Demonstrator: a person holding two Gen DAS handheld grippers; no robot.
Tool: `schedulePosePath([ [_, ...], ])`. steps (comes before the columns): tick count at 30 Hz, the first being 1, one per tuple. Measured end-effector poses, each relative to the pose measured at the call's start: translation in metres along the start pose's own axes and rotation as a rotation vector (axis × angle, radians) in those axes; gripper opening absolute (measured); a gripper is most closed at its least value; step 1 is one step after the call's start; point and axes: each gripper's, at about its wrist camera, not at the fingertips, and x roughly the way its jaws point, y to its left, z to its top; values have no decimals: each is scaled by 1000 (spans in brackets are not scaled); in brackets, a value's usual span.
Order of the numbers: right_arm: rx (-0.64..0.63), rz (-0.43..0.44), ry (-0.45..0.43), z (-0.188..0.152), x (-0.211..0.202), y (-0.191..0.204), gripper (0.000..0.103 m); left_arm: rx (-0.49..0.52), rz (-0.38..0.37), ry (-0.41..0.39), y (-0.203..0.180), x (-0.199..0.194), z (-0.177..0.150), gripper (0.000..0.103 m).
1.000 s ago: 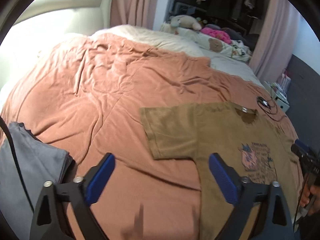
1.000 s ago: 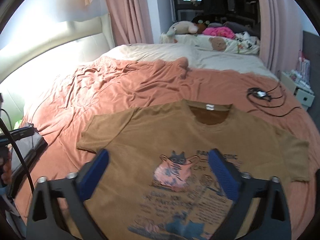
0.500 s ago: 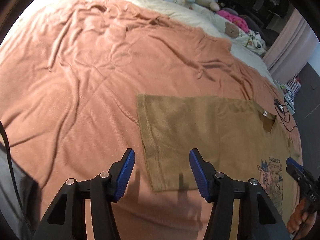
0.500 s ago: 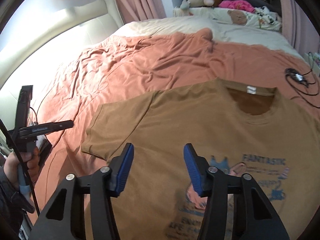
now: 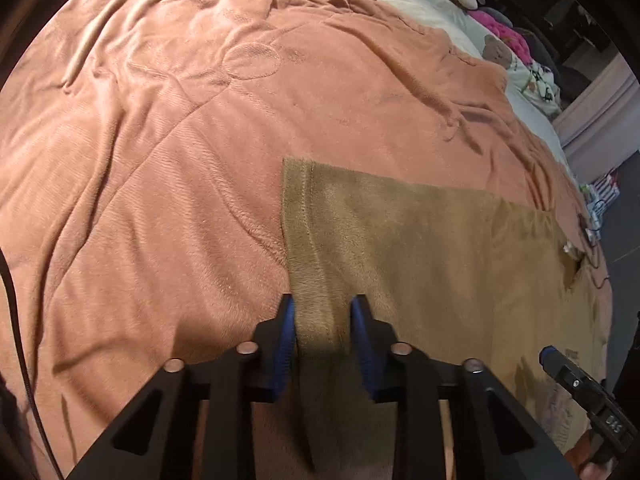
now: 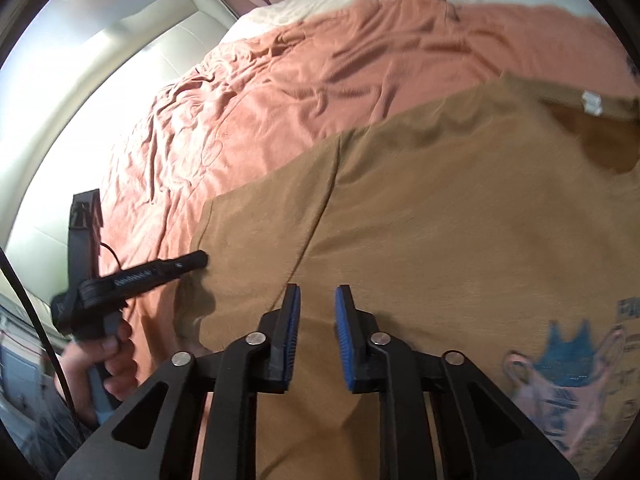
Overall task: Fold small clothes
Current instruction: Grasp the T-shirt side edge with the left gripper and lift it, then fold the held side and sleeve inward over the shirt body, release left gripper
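Note:
A brown T-shirt with a printed front lies flat on the salmon bedspread. My left gripper straddles the hem of its left sleeve, jaws a narrow gap apart with the cloth between them. My right gripper hovers low over the shirt near the sleeve seam, jaws a narrow gap apart with nothing pinched. The left gripper also shows in the right wrist view at the sleeve edge. The right gripper's tip shows at the lower right of the left wrist view.
The bedspread is wrinkled toward the far side. Stuffed toys and pillows lie at the head of the bed. A black cable lies beyond the shirt's collar. A padded cream headboard runs along the left.
Both grippers have dropped toward the shirt and their jaws have narrowed from wide open. The left one has moved onto the left sleeve hem.

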Motion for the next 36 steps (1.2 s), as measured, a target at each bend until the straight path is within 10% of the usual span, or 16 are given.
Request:
schedulePosePath([
  [2, 18, 26, 14, 3, 12, 0, 11, 18, 8, -12, -3, -1, 2, 8],
  [14, 145, 96, 84, 5, 70, -10, 6, 18, -77, -85, -17, -37, 13, 6],
  [24, 149, 89, 74, 12, 33, -15, 8, 92, -140, -103, -67, -67, 17, 6],
  [31, 135, 15, 17, 5, -19, -26, 55, 149, -210, -88, -115, -74, 7, 6],
  [36, 131, -25, -13, -7, -54, -38, 55, 212, -259, -67, -155, -71, -4, 6],
])
